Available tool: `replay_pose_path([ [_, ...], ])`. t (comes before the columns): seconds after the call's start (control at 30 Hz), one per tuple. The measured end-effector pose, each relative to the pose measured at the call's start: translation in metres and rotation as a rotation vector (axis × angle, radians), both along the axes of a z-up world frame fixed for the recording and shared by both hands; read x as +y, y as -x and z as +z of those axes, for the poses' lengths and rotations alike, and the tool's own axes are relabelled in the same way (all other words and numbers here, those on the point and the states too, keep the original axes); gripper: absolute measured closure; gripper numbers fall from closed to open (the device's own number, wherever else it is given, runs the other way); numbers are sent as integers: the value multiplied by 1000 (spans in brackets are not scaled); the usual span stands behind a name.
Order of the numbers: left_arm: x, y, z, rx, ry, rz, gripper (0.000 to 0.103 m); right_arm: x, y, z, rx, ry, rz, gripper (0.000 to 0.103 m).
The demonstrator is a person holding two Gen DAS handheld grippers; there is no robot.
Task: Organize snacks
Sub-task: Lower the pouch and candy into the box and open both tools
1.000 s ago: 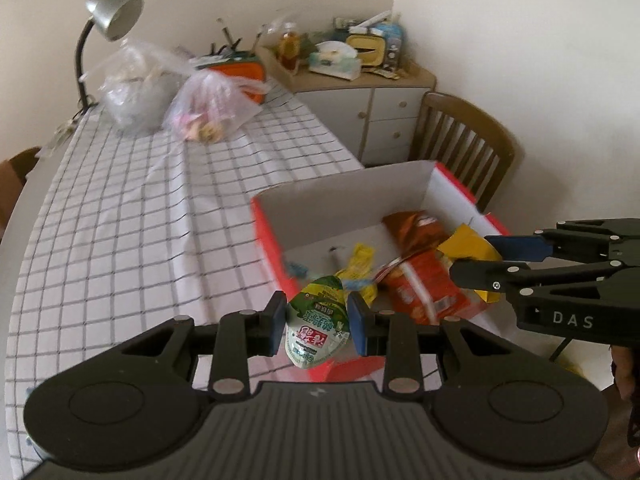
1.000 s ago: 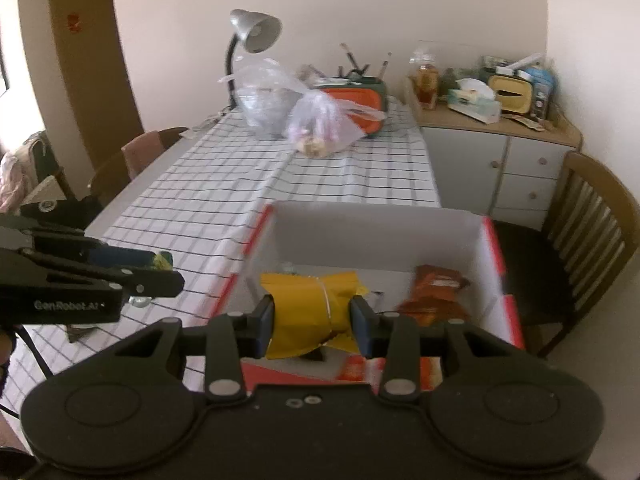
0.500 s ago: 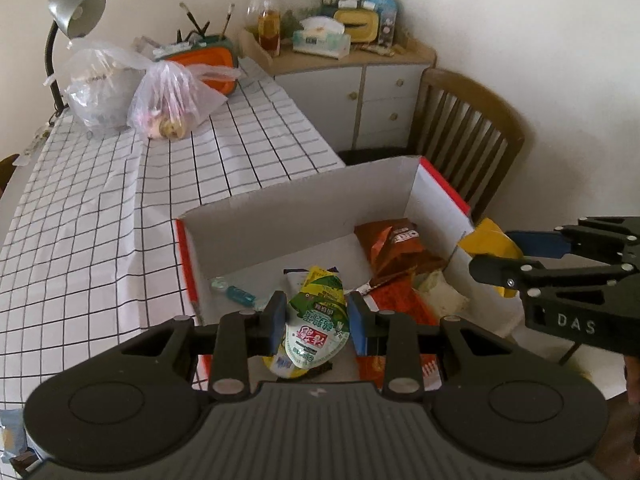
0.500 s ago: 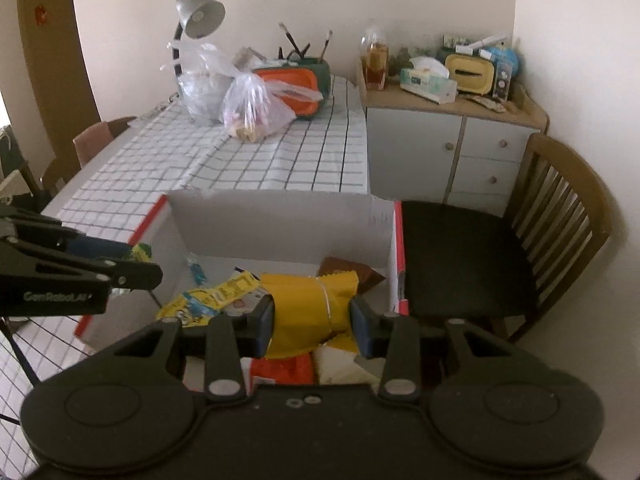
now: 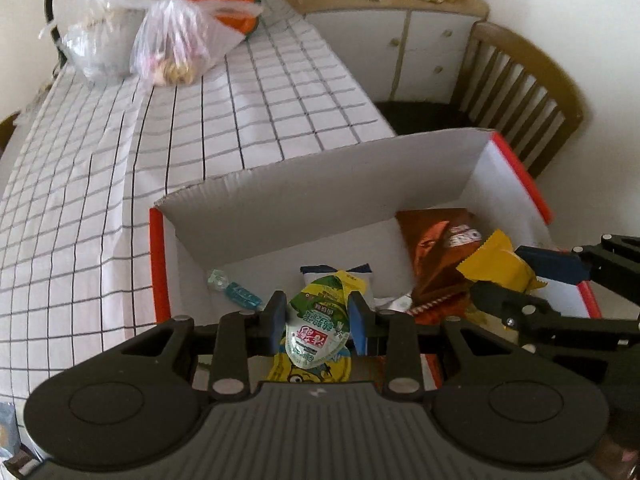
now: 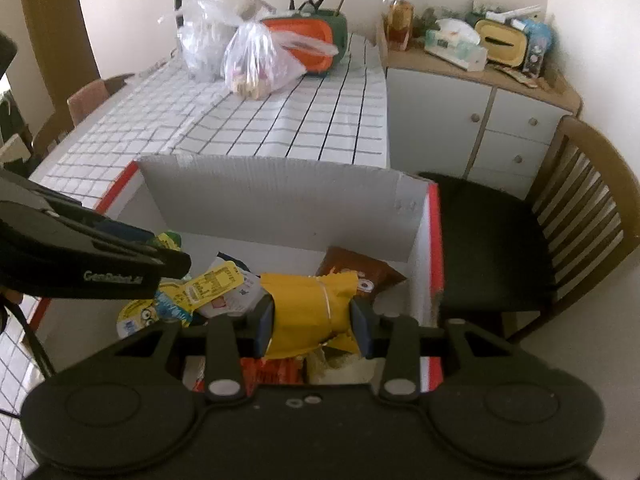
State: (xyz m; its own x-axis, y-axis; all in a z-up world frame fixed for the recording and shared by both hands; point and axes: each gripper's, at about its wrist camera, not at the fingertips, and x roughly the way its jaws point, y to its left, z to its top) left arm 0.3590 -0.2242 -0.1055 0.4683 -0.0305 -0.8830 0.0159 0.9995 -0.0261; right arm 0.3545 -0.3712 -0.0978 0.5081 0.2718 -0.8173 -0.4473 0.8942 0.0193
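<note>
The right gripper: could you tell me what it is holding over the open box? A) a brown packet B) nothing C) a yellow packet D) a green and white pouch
C: the right gripper has its pads pressed on a yellow packet above the box, while the green and white pouch sits in the left gripper.

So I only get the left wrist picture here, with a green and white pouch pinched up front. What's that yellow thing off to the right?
Observer: A yellow packet, pinched between the right gripper's pads, above the box.
Operator: What's under it? The black tool blocks that corner for me.
Observer: A red-orange wrapper on the box floor.
Operator: Anything left of the table that I can't see?
Observer: A brown doorway and another chair.
</note>
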Motion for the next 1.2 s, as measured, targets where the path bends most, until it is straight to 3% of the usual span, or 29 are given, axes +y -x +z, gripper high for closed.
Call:
replay_pose_path([
  [0.27,6,-24,-24,138,24,28,70,12,-12,-14,42,22,37,64],
  [0.5,7,-25,-33,179,33,32,69,11,-15,-16,50,23,31,62],
  [0.6,6,-24,-32,177,28,33,69,8,-16,-16,55,18,27,61],
  [1.03,5,2,-7,96,65,12,46,-8,7,3,26,-37,10,46],
  [1.2,5,20,11,46,72,3,46,-11,21,20,-1,-71,18,39],
])
